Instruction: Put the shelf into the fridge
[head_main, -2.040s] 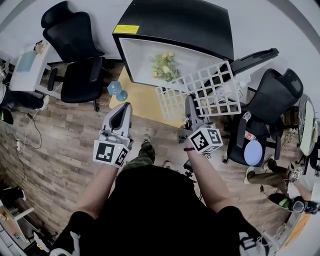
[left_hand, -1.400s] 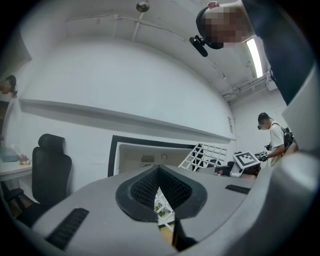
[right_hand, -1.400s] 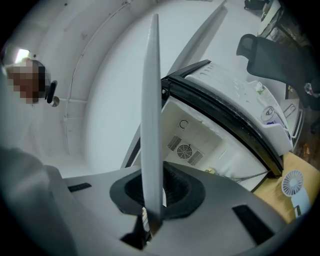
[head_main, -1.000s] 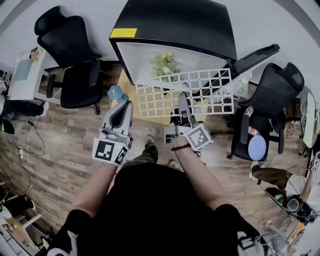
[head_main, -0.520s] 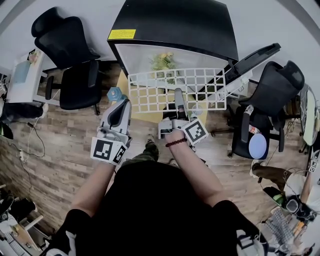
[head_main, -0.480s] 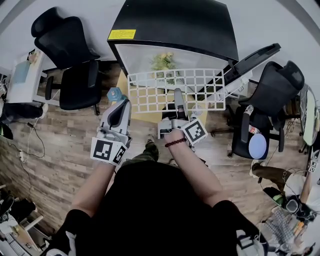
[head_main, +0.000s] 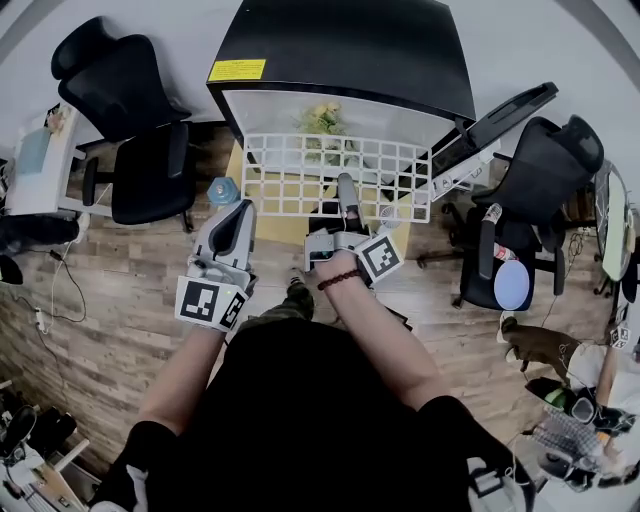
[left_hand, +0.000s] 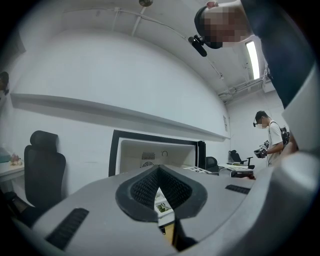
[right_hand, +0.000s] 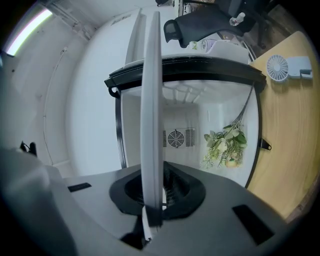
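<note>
Right gripper (head_main: 345, 188) clamps the shelf (head_main: 288, 172) before the fridge (head_main: 345, 50), whose yellow label (head_main: 237, 70), head view only, is illegible; left gripper (left_hand: 159, 192) closed, empty.

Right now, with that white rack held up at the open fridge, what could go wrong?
1. The shelf is held only by the right gripper, its jaws pinching one edge. The left gripper holds nothing, so the shelf may twist or slip.
2. The flowers inside the fridge could get crushed as it goes in.
3. The shelf looks nearly as wide as the opening, so a corner may catch the frame.
</note>
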